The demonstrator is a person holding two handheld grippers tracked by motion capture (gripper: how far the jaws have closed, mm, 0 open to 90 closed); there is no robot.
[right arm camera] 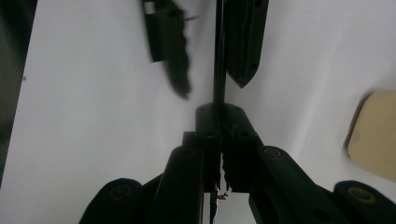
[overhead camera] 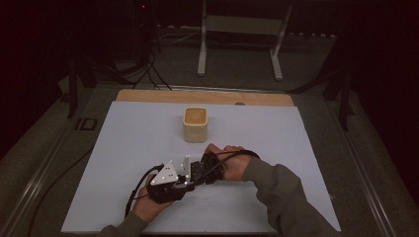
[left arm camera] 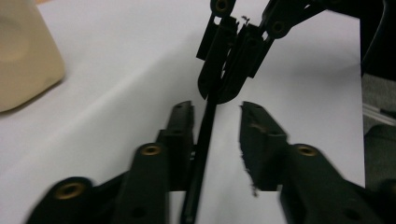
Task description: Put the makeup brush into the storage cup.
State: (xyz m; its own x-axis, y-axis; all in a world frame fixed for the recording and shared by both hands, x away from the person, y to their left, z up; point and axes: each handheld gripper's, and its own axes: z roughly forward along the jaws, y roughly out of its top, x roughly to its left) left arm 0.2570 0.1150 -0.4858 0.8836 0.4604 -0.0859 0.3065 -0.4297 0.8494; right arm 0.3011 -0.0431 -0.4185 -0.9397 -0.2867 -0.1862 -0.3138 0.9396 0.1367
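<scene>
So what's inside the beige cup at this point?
The beige cup shows bare pale inner walls from the high view, with nothing sticking out. Its floor is hidden by the near wall, so something small and flat there cannot be ruled out.

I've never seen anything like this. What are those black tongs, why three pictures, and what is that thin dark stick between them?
No robot here: a person holds a hand-held clamp in each hand. The high view looks down on a white table from above; the other two come from small cameras riding on the clamps, looking along their black jaws. On the table stands a beige cup. The right gripper is shut on a thin black rod. The left gripper faces it, jaws on either side of the same rod; one jaw is beside it, with a gap to the other, so it isn't clamped yet.
</scene>
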